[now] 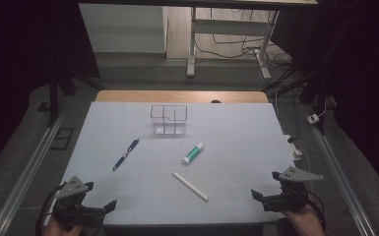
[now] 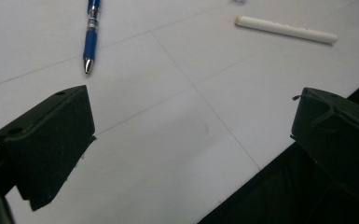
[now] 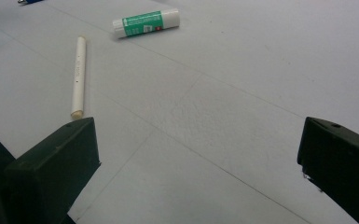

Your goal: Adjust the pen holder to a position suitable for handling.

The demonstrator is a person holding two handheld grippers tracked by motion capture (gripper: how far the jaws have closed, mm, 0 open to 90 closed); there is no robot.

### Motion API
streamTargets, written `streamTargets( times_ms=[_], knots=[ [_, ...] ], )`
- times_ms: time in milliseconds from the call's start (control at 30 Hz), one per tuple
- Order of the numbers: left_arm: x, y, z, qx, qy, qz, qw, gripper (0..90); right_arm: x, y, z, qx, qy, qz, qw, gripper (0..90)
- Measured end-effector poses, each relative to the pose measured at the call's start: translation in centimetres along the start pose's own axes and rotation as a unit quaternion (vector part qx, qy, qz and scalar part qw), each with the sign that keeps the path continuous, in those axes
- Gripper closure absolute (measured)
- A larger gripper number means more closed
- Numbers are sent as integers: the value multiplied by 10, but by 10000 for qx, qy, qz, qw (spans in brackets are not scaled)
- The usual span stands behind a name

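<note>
The left claw (image 1: 109, 206) hovers at the near left corner of the table (image 1: 236, 132), its jaws spread wide apart and holding nothing. In the left gripper view the blue pen (image 2: 91, 35) lies just ahead of it, tip pointing back toward the jaws, and the white stick (image 2: 285, 30) sits farther off to the side. From above, the blue pen (image 1: 126, 154) lies slanted on the left half of the sheet, well apart from the clear organiser (image 1: 169, 119) standing upright near the far middle. Further right, the white stick (image 1: 190, 186) lies slanted at the near centre, with the green-labelled glue stick (image 1: 193, 154) just beyond it, the two near but not touching. The right claw (image 1: 256, 195) rests at the near right edge, also open wide and empty; in the right gripper view the white stick (image 3: 78, 76) lies ahead of its near jaw and the glue stick (image 3: 145, 23) beyond that.

This looks like the very start: all three items lie loose on the table and the organiser's compartments appear empty. The likely next move is a reach, the left claw toward the pen or the right toward the white stick, coming down across the item's length so the jaws close on its narrow sides. Nothing blocks either path. The round items may roll when nudged, and the glue stick lies close enough to the white stick to be bumped.
</note>
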State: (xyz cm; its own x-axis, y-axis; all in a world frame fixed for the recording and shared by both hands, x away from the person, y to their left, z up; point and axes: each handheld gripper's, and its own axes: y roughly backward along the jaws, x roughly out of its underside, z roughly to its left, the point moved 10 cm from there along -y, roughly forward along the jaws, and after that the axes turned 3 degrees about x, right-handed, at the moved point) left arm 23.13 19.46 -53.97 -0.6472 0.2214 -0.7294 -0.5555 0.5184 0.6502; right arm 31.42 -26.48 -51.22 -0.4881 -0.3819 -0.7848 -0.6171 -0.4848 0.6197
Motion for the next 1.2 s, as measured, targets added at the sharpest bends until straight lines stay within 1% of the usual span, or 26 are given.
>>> streamTargets(
  times_ms=[233,500,733,767,833,867,900,933,1000,1033,1100,1200],
  knots=[
    [-6,-4,0,-10,-28,-33,10000,0,-4,-1,3,-39,64,-35,10000,0],
    [-14,-9,-3,18,-121,-72,9999,0,-7,-5,9,-103,214,-15,9997,0],
    [-22,-14,-2,-3,-227,-107,9997,0,-11,-6,12,-117,279,-48,9995,0],
    [-24,-15,-1,19,-238,-120,9996,0,-11,-7,12,-107,293,-46,9995,0],
    [-26,-17,-1,64,-268,-173,9995,0,-12,-7,13,-162,309,-58,9994,0],
    [-29,-20,0,132,-286,-177,9993,0,-13,-9,15,-200,325,-66,9993,0],
    [-29,-20,0,132,-286,-177,9993,0,-13,-9,15,-200,325,-66,9993,0],
    [-30,-21,0,161,-311,-188,9992,0,-13,-9,16,-200,347,-64,9992,0],
    [-33,-24,-1,196,-380,-199,9989,0,-16,-12,20,-289,408,-93,9987,0],
    [-34,-25,-1,195,-428,-206,9987,0,-17,-13,21,-302,460,-100,9984,0],
    [-38,-27,-1,165,-531,-247,9981,0,-19,-14,23,-339,484,-143,9982,0],
    [-43,-31,-1,185,-599,-288,9976,0,-23,-17,26,-404,523,-198,9976,0]
  ],
)
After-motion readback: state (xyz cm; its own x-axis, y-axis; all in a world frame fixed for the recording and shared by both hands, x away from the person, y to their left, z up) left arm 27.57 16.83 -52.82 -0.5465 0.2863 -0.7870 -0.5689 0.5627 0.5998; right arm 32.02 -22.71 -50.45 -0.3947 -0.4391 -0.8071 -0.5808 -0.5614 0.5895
